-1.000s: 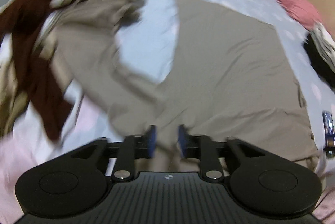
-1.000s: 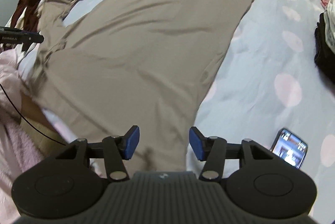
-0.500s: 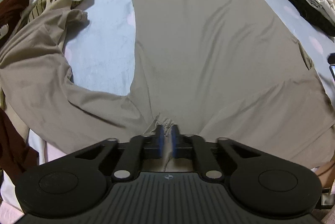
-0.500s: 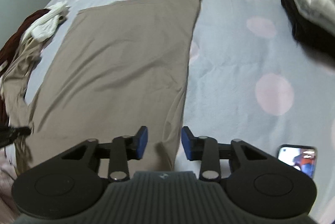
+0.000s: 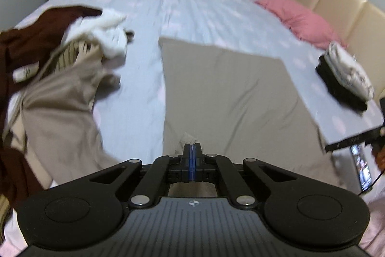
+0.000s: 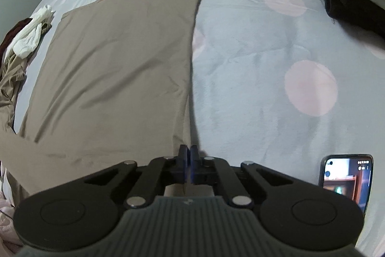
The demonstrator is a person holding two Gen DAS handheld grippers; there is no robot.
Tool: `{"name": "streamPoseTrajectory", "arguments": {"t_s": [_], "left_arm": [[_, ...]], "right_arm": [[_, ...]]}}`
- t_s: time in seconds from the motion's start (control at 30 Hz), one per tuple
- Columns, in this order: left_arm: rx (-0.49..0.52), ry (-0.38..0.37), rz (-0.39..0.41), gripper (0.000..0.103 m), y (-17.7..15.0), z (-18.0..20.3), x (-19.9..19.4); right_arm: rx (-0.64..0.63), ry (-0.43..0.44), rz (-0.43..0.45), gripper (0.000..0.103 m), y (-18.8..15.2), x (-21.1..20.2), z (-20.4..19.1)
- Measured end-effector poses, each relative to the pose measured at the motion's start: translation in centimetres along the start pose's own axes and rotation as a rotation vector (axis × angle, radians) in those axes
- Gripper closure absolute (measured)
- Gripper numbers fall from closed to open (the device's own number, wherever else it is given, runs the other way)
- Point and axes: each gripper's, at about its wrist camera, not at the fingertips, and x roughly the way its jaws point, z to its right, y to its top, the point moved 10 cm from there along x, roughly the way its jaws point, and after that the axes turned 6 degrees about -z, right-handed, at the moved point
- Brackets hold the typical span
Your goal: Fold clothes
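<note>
– What carries everything?
– A bed [image 6: 252,45] with a pale blue sheet dotted pink.
– And on it?
– A taupe garment [image 6: 125,59] spread flat, a jumble of clothes [image 5: 72,40] far left, a folded stack [image 5: 344,79] right, a pink pillow [image 5: 300,19] far right, a phone [image 6: 346,177] near right.

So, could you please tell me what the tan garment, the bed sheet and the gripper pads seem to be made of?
The tan garment looks like a thin, smooth knit, perhaps jersey: matte, with soft shallow wrinkles. The bed sheet seems a soft woven or brushed cloth, pale blue with printed pink dots, creased gently. The blue pads look like rubber or soft plastic on black rigid plastic fingers, though I can't be sure.
</note>
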Motion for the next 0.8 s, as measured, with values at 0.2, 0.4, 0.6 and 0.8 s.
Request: {"name": "streamPoseTrajectory", "arguments": {"t_s": [0.2,0.4,0.6,0.8], "left_arm": [[0.088,0.0,0.073,0.103,6.6,2.7,-0.1],[0.205,0.061,0.143,0.103,14.4,5.8,1.0],[0.358,0.139,0.133,0.103,20.4,10.1,5.7],[0.513,0.186,0.115,0.103,25.2,15.5,11.5]], "right_arm": [[0.048,0.01,0.029,0.101,0.2,0.2,0.8],[0.089,0.048,0.047,0.101,0.0,0.0,1.6],[0.127,0.085,0.066,0.101,-0.1,-0.1,1.9],[0.172,0.112,0.094,0.101,-0.3,-0.3,2.5]]}}
